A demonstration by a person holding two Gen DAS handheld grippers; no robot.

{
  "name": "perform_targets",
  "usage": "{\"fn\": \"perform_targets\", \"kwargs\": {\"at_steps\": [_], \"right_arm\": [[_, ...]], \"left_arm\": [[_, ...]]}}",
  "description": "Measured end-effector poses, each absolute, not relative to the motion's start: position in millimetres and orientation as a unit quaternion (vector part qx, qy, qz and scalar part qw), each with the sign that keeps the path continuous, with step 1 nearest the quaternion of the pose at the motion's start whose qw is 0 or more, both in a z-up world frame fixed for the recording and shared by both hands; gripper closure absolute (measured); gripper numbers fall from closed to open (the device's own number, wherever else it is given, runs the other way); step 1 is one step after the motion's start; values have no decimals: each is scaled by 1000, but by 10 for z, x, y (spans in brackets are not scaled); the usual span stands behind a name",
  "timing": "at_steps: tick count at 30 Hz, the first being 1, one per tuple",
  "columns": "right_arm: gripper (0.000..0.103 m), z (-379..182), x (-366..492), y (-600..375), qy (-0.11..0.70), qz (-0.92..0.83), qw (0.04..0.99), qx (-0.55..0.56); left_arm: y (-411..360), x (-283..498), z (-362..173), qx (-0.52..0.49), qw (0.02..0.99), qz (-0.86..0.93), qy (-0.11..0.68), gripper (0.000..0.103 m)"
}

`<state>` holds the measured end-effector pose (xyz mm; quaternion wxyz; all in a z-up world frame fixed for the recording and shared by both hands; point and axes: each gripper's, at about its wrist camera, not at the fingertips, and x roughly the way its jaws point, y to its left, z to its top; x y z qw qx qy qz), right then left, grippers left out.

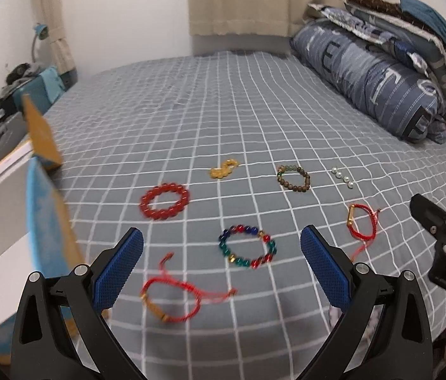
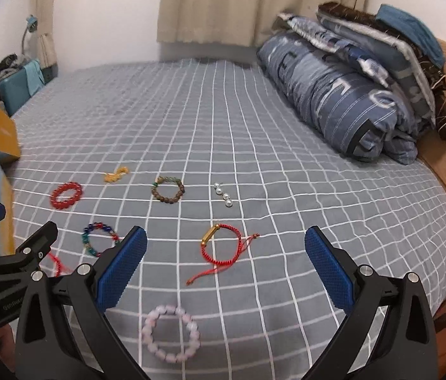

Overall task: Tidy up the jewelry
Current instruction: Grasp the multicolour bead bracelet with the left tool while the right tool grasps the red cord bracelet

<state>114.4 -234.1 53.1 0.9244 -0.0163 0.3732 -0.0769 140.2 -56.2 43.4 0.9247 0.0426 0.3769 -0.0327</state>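
We list: bed (image 1: 254, 101), grey grid sheet, filling the frame; bedding roll (image 1: 372, 76) upper right. Left gripper (image 1: 221, 262) low over the sheet, jaws wide, empty, flanking the multicolour bracelet (image 1: 248, 246). Right gripper (image 2: 225, 264) likewise spread, empty, above the pink bracelet (image 2: 170, 332), around the red cord (image 2: 221, 247).

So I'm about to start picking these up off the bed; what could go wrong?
The red cord bracelet trails loose ends that could snag on a finger. The pearl strand lies flat on the soft sheet, so the right gripper may pinch fabric too.
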Motion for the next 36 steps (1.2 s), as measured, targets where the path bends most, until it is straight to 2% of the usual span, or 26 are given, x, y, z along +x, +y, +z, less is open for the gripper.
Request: {"fn": "perform_targets", "kwargs": {"at_steps": [16, 24, 29, 31, 32, 35, 36], "right_arm": [[7, -466, 2082, -2502, 490, -58, 870, 18], [8, -620, 2261, -2610, 520, -55, 850, 63], [14, -649, 2269, -2543, 532, -57, 843, 64], [17, -665, 2270, -2553, 532, -61, 841, 73], [19, -665, 2266, -2561, 534, -64, 839, 77], [34, -627, 2263, -2601, 538, -72, 836, 88], [43, -611, 2265, -2603, 537, -75, 835, 92]], "left_arm": [[-645, 2234, -449, 30, 874, -63, 481, 6], [-644, 2278, -600, 34, 856, -74, 510, 6], [-587, 2281, -618, 36, 852, -63, 518, 20], [-573, 2256, -608, 35, 851, -62, 521, 33], [-572, 2264, -593, 34, 849, -63, 523, 36], [-543, 2249, -578, 33, 848, -65, 526, 50], [-529, 2244, -576, 32, 847, -66, 526, 55]]}}
